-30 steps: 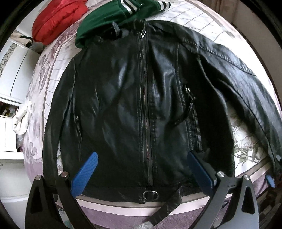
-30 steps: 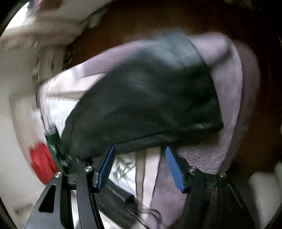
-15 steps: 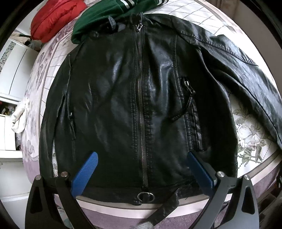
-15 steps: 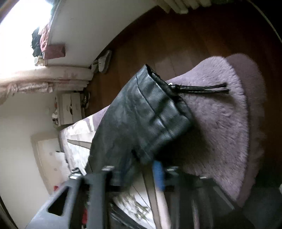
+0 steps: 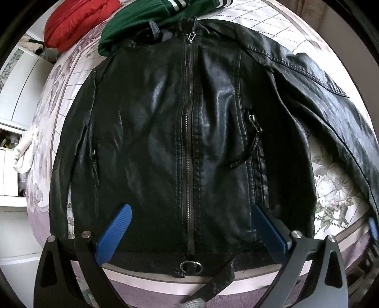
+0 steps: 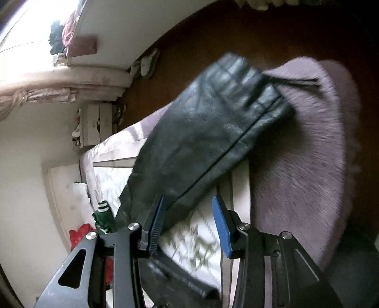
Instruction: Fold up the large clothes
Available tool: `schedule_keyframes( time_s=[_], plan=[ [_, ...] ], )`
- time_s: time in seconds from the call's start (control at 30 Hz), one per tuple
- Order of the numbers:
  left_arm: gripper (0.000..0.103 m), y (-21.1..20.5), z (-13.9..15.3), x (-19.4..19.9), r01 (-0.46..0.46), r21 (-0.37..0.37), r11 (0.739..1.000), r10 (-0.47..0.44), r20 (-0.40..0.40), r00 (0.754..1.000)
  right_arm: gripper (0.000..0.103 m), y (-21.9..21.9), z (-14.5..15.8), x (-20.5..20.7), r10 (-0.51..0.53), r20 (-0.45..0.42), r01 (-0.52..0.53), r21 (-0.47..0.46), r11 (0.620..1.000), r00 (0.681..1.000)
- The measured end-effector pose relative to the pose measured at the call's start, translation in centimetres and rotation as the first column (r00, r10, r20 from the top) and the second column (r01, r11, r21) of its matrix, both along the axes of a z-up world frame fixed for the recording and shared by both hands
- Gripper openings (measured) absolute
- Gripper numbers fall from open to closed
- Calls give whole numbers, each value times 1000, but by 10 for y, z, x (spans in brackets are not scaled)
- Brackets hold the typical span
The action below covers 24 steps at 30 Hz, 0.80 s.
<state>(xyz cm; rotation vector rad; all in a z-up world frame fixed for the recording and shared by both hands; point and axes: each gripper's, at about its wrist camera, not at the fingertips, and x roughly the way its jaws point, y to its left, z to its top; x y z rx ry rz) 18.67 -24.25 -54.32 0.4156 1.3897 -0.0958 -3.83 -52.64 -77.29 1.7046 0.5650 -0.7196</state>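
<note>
We see a black leather jacket lying front-up and zipped on the bed, collar at the far end, hem at the near edge. Our left hand-held gripper hovers over the hem with jaws wide apart, holding nothing. The jacket's sleeve stretches out toward the bed's side, its cuff over a purple fuzzy blanket. Our right hand-held gripper has jaws apart, the sleeve edge just beyond its left finger; contact unclear, that view is blurry. A green garment and a red garment lie past the collar. Floral quilted bedspread, brown wood floor, white cabinets beside the bed.
</note>
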Motion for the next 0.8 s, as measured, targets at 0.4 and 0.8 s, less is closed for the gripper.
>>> schedule_keyframes(
  time_s=[0.4, 0.8],
  plan=[
    [103, 0, -24, 22, -31, 2, 1000, 31, 8, 999, 103, -3, -15, 44, -218, 152, 235, -102, 967, 964],
    [103, 28, -20, 39, -78, -36, 996, 79, 13, 997, 7, -10, 16, 62, -181, 92, 198, -230, 953, 979]
  ],
)
